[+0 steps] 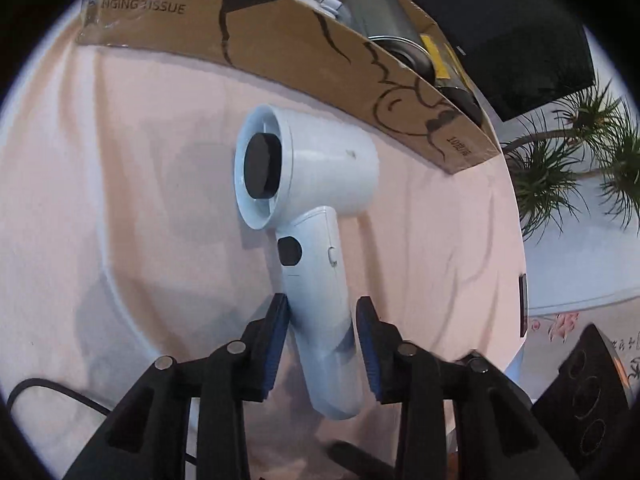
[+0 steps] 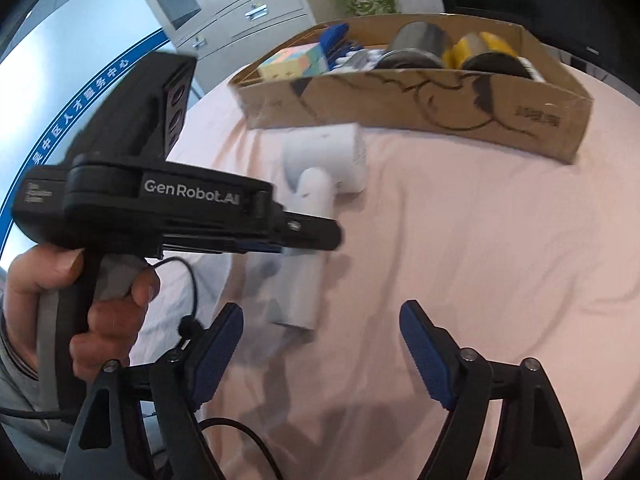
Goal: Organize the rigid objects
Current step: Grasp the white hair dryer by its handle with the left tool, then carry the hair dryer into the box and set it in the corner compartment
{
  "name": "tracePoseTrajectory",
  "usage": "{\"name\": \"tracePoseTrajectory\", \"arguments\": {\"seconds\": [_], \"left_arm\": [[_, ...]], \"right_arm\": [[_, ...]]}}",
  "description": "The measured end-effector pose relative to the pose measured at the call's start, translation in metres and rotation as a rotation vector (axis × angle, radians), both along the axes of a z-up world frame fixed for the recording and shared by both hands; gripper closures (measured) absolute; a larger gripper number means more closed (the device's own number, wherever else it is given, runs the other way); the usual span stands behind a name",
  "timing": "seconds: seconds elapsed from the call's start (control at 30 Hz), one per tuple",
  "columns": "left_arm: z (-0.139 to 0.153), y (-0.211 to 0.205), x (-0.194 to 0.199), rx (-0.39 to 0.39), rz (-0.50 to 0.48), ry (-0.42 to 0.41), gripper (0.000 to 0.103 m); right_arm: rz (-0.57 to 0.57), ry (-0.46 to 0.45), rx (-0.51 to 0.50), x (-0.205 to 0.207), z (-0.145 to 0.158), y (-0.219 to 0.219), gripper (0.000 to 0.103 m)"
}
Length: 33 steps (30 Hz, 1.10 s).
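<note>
A white hair dryer (image 1: 312,208) lies on the pink cloth (image 1: 140,200) in front of a cardboard box (image 1: 304,56). My left gripper (image 1: 322,312) is open, its blue pads on either side of the dryer's handle; small gaps show, more on the right. In the right wrist view the left gripper (image 2: 308,240) crosses over the dryer (image 2: 320,176). My right gripper (image 2: 322,328) is open and empty, low over the cloth, near the end of the dryer's handle.
The box (image 2: 420,108) holds a pastel cube (image 2: 294,62), a silver can (image 2: 420,46), a yellow roll (image 2: 486,50) and blue and white items. A black cable (image 1: 48,390) trails at the lower left. A plant (image 1: 576,152) stands beyond the table's right edge.
</note>
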<state>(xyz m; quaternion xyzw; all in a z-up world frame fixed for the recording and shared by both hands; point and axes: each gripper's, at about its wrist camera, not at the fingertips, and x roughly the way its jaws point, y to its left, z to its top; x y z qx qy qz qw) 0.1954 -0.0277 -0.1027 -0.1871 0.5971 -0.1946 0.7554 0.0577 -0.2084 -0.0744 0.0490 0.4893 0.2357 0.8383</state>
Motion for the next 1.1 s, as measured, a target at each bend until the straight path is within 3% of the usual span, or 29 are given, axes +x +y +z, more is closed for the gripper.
{"name": "tracePoseTrajectory", "arguments": {"seconds": [0.13,0.2,0.37,0.5,0.57,0.7,0.83,0.97,1.1], "left_arm": [[0.003,-0.01,-0.004,0.038,-0.035,-0.026,0.07],[0.004,-0.014,-0.009,0.074,-0.05,-0.051,0.073],[0.025,0.017,-0.012,0.055,0.009,-0.109,0.073],[0.073,0.041,0.002,0.073,0.037,-0.234,0.073],[0.109,0.056,0.024,0.095,0.033,-0.322,0.073],[0.158,0.079,0.084,0.142,0.004,-0.422,0.073],[0.164,0.105,0.163,0.11,-0.018,-0.369,0.073],[0.13,0.118,0.228,0.093,-0.059,-0.267,0.072],[0.084,0.126,0.259,0.061,-0.073,-0.164,0.072]], "right_arm": [[0.022,0.042,-0.035,0.012,-0.014,0.022,0.065],[0.018,0.038,-0.065,0.014,-0.011,0.032,0.069],[0.018,0.005,-0.05,0.02,0.006,0.049,0.07],[0.041,-0.089,-0.021,0.032,0.04,0.072,0.07],[0.053,-0.16,-0.005,0.047,0.065,0.083,0.07],[0.039,-0.274,0.039,0.104,0.111,0.11,0.07],[-0.002,-0.255,0.07,0.182,0.126,0.135,0.069],[-0.025,-0.135,0.067,0.256,0.107,0.155,0.069],[-0.067,0.02,0.038,0.305,0.072,0.165,0.068]]}}
